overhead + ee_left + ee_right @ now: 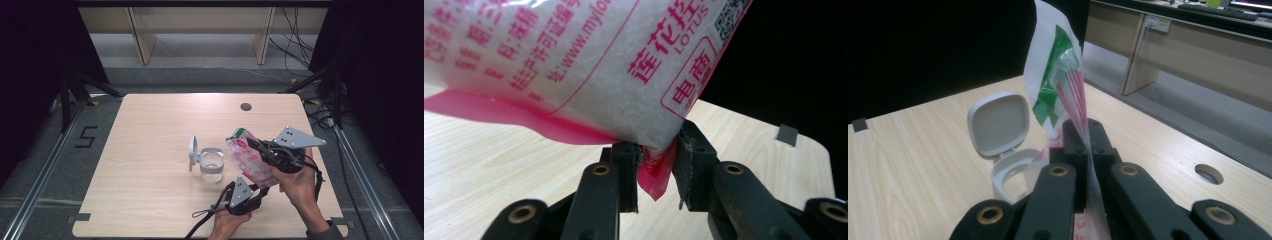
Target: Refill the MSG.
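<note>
Bag (pixel 250 159) held above worktop (pixel 150 150), 3 o'clock of open jar (pixel 212 165). Right gripper (pixel 254 144) jaws pinching top edge; left gripper (pixel 248 188) jaws pinching bottom corner. Risk: thin corner slips free, bag swings, contents miss jar mouth.

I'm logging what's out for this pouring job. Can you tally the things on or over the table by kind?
Bags of white granules, pink print: 1
Clear jars with open hinged lid: 1
Hand-held grippers: 2, left, right
Total: 4
</note>
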`<state>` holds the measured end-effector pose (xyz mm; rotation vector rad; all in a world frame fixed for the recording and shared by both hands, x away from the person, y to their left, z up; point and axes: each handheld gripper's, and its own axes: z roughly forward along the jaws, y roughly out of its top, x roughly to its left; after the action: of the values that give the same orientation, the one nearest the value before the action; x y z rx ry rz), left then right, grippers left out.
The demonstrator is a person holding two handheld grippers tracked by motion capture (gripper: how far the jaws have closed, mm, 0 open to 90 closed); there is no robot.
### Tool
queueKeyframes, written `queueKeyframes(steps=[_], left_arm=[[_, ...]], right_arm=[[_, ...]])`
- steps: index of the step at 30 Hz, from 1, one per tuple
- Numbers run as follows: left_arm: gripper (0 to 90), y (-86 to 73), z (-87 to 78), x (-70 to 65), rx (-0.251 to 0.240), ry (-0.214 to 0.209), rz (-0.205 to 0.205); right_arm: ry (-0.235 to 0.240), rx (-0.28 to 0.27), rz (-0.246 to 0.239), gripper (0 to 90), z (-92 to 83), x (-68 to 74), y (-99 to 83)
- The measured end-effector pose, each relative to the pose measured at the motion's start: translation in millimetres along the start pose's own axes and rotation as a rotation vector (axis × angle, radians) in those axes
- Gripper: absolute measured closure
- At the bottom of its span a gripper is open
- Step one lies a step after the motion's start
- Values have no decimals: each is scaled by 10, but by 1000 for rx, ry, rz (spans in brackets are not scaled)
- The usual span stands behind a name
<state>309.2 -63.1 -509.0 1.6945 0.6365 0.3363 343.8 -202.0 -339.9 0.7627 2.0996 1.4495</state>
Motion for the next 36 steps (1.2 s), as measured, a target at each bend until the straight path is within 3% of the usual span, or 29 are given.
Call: queueKeyframes(steps=[4,5,8,9,12,14,15,16,18,21,24,25,26,28,30,36], left_arm=[[729,-35,22,-19,-17,-10,-9],[729,-44,25,-26,-25,-4,-9],[730,-41,16,-9,-9,0,-7],[730,-50,36,2,-33,-9,-17],[731,-41,26,32,-33,-8,-14],[731,-36,40,30,-64,-5,-42],[731,-34,34,52,-57,-1,-27],[731,-28,36,54,-71,-5,-44],[732,-19,29,83,-71,6,-43],[732,-8,1,131,-60,18,-28],[732,-6,-21,177,-57,25,-21],[732,-9,-25,186,-55,26,-27],[732,-13,-20,192,-57,25,-36],[732,-22,-11,199,-59,24,-46],[733,-22,-10,202,-61,27,-44],[733,-9,-21,246,-70,41,-47]], right_arm=[[-1,13,-16,900,72,-4,-10],[11,29,6,900,82,12,-12],[3,16,-16,900,142,13,-15],[6,25,-13,900,164,17,-11],[4,47,-7,900,202,31,15],[16,53,-19,900,242,35,40],[17,55,-31,900,262,32,55],[9,52,-39,900,284,28,68],[16,62,-19,900,327,37,93],[30,74,-46,900,401,37,134],[32,73,-20,900,446,48,152],[38,62,-40,900,480,20,157],[38,72,-9,900,497,34,155],[38,75,-41,900,549,7,156],[42,108,-18,900,573,25,163],[44,120,-34,900,662,42,208]])
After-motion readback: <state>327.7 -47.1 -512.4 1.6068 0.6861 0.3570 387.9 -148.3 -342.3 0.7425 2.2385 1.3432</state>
